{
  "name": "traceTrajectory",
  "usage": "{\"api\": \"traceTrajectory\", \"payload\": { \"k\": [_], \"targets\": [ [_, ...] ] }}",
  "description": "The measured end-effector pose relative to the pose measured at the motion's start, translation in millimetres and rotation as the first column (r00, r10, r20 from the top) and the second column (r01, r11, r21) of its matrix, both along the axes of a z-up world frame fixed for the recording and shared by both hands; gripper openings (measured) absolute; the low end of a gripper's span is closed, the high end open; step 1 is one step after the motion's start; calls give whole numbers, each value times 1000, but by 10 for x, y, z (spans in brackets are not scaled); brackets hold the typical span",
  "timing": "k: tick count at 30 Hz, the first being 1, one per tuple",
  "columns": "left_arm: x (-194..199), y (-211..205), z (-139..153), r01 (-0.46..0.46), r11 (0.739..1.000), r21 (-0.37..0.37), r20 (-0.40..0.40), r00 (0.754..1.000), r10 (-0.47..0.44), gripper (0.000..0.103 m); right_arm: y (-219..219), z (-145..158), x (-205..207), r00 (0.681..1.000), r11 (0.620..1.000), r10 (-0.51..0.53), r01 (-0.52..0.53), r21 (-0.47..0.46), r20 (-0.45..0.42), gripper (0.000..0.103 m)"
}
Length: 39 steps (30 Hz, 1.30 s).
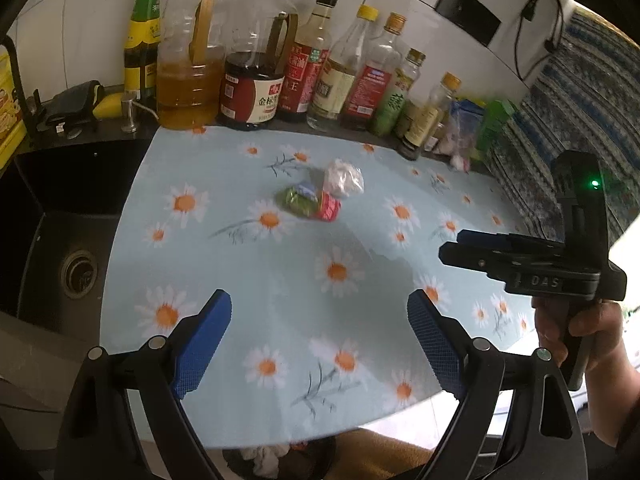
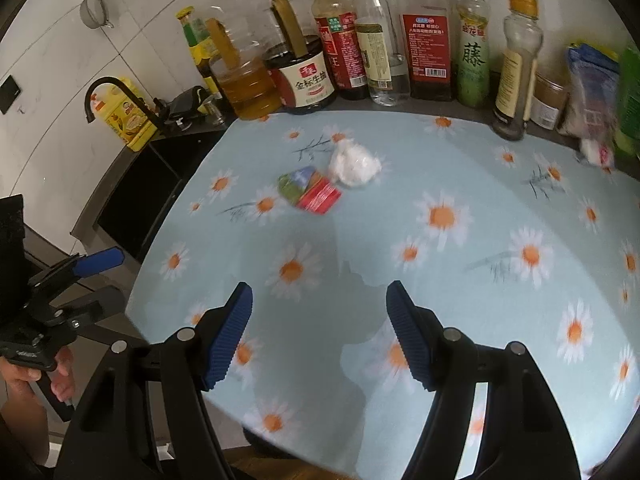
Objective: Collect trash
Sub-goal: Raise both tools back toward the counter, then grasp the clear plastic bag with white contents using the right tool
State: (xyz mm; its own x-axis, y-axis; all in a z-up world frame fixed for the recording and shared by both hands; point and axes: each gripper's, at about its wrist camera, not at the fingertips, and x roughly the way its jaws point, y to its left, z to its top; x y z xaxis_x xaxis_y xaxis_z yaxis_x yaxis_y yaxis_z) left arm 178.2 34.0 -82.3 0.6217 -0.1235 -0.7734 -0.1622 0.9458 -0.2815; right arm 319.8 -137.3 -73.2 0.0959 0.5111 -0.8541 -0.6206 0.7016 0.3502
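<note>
Crumpled trash, three pieces (image 1: 320, 196), lies on the daisy cloth (image 1: 280, 272) beyond both spread, empty tongs (image 1: 319, 340) (image 2: 319, 334).

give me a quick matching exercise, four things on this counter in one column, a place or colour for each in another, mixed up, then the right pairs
Things:
1. crumpled white tissue
2. red wrapper
3. green wrapper
4. black faucet

Descriptions:
A. arches over the dark sink at the left
B. lies between the green wrapper and the tissue
C. leftmost piece of the trash cluster
D. trash piece nearest the bottle row

Pairs: 1-D, 2-B, 3-C, 4-A
</note>
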Motion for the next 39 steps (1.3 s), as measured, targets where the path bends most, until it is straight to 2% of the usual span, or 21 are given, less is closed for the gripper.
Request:
{"api": "traceTrajectory", "payload": {
  "k": [15,21,23,28,29,34,39],
  "targets": [
    [689,-15,-160,-111,993,39,-73,991,114,87,523,-365,982,986,986,166,-166,-5,-9,75],
    [851,5,-269,-168,985,48,-109,979,172,87,803,-654,1227,971,970,239,-240,-35,-25,75],
    [882,20,-310,-186,981,48,-121,974,191,87,876,-720,1252,962,961,272,-272,-54,-3,75],
    [950,44,-385,-223,973,53,-142,963,228,87,946,-848,1278,948,946,318,-318,-62,-14,75],
    [964,49,-398,-232,971,53,-146,960,237,87,946,-848,1278,948,946,318,-318,-62,-14,75],
    [1035,67,-461,-253,966,53,-160,953,258,87,988,-893,1295,935,933,356,-355,-60,-6,51],
    [1114,46,-476,-250,966,60,-167,952,257,87,968,-884,1297,927,926,374,-372,-61,16,48]
  ]
}}
